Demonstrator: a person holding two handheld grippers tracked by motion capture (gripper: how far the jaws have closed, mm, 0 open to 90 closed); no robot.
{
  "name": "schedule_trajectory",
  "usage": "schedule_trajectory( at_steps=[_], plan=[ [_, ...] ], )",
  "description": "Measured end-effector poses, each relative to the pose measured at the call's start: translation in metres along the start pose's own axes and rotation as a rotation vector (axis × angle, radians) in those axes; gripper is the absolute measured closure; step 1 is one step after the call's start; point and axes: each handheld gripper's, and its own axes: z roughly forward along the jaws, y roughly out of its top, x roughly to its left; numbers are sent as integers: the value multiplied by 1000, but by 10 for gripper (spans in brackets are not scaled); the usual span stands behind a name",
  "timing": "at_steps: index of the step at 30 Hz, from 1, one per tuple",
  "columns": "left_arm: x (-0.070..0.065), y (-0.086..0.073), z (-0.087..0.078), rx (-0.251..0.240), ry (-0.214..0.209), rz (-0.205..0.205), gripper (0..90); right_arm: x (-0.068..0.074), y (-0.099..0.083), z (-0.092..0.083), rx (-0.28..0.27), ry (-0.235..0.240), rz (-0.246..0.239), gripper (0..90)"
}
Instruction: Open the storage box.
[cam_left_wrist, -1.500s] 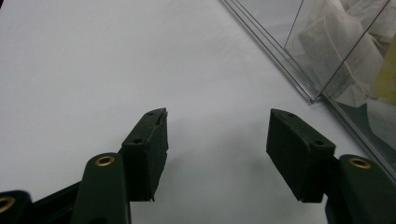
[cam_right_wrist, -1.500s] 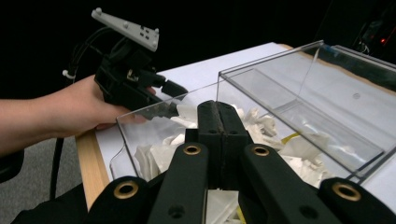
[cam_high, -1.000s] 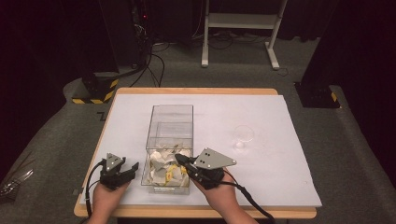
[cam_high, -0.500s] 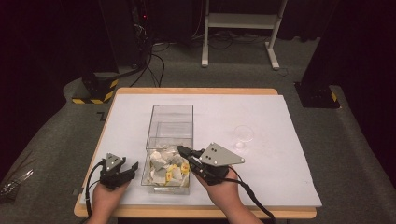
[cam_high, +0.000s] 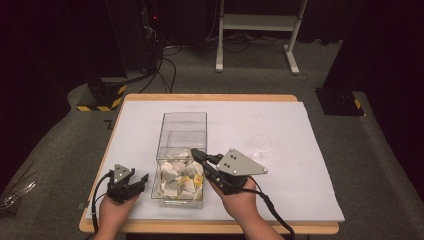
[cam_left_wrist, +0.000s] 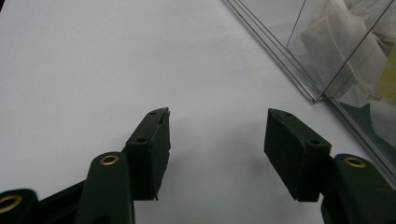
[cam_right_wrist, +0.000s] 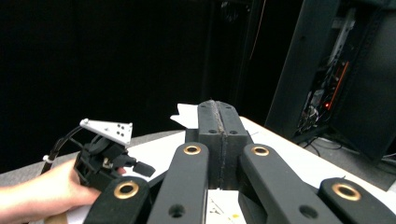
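Tea bags (cam_high: 179, 179) sit heaped in the near end of the clear box (cam_high: 182, 131), and the right hand-held gripper (cam_right_wrist: 218, 114) over that heap is clamped shut on a white paper scrap, apparently a tea bag's tag or corner. Risk, as I judge it: thin paper tears, or a string snags a neighbouring bag. Left hand-held gripper (cam_left_wrist: 215, 135) rests half open and empty on the smooth white surface (cam_high: 300, 150), just left of the box's glossy, hard-edged wall
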Motion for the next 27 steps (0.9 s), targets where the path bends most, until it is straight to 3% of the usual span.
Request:
schedule_trajectory(
  at_steps=[27],
  plan=[
    [-1, 0, 1, 6, -2, 11, 409, -15, 31, -22, -149, -81, -19, 900]
  ],
)
